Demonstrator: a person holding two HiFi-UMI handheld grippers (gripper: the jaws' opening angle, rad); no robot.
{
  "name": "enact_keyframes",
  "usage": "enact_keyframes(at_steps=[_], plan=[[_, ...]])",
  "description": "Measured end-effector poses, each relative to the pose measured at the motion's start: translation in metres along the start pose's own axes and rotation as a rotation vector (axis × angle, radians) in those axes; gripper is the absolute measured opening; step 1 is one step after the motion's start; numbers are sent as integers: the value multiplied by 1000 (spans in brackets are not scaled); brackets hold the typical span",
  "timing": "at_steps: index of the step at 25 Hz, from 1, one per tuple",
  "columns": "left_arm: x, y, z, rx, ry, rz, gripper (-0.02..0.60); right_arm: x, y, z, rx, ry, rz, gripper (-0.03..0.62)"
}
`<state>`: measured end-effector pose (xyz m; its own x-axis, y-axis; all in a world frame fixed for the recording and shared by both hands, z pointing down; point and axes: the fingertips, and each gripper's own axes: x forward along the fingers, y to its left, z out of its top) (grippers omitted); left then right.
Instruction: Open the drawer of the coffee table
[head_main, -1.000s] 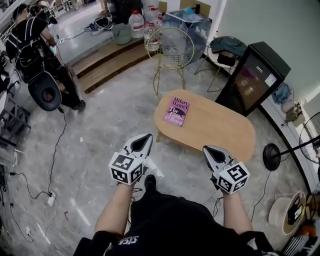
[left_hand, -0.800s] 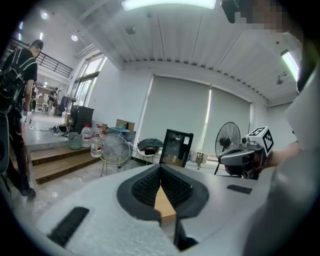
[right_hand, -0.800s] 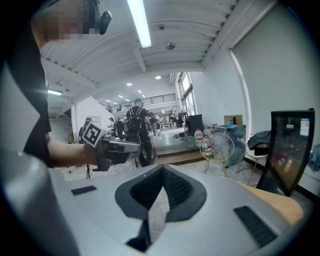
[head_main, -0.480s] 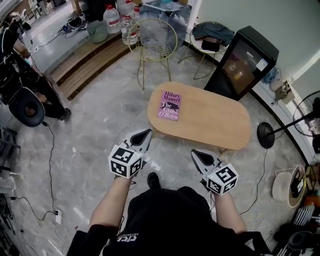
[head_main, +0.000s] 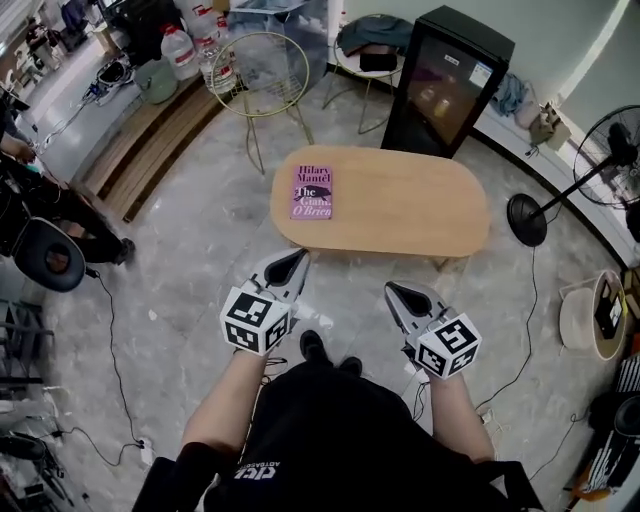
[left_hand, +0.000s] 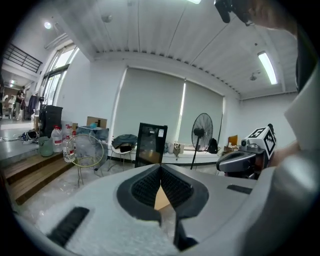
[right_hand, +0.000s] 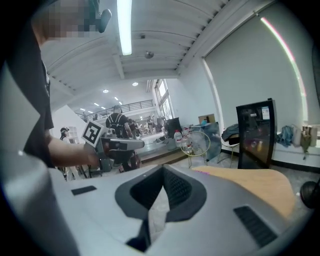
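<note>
On the near side of the oval wooden desk (head_main: 400, 205), which lies at the middle of the head view, a person stands on a pale stone-pattern floor (head_main: 190, 240) with both forearms stretched towards it.

The left hand-held gripper (head_main: 296, 258) points at the desk's near left edge, short of it and not touching. Its jaws are closed tip to tip with nothing between them, as the left gripper view confirms. The right hand-held gripper (head_main: 391, 289) is held level with it, short of the desk's near edge towards the right, and is likewise closed and empty. Each carries a marker cube (head_main: 255, 320) at its rear.

The desk's drawer cannot be made out from above; only the top surface and two legs show.

A purple book (head_main: 312, 192) lies flat on the desk's left end. Beyond the desk's far edge stands a black glass-fronted cabinet (head_main: 445, 85). To the far left of the desk is a gold wire chair (head_main: 260, 75), with large water bottles (head_main: 180, 50) and wooden steps (head_main: 130, 140) further off. A floor fan (head_main: 610, 150) stands off the desk's right end, its round base near that end. A black shoe (head_main: 313, 345) shows on the floor between the two grippers, on the near side of the desk.
</note>
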<state>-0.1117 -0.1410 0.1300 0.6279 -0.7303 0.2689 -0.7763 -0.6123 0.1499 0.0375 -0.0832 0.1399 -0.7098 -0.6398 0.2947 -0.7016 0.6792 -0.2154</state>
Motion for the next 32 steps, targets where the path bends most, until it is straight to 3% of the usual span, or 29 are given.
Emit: enact_keyframes(at_steps=[6, 12, 18, 24, 28, 32], plan=[[-2, -39, -10, 17, 22, 21, 0, -32, -5, -35, 53, 15, 7, 5], [7, -34, -35, -33, 36, 25, 0, -42, -13, -50, 53, 59, -23, 5], [41, -5, -37, -42, 46, -20, 0, -11, -40, -38, 44, 84, -74, 5], [72, 34, -45, -19, 56, -88, 0, 56, -50, -37, 29, 123, -82, 6], [88, 70, -55, -15, 72, -97, 0, 100, -61, -36, 48, 139, -92, 5], [98, 110, -73, -61, 96, -73, 0, 133, -79, -40, 64, 145, -142, 6]])
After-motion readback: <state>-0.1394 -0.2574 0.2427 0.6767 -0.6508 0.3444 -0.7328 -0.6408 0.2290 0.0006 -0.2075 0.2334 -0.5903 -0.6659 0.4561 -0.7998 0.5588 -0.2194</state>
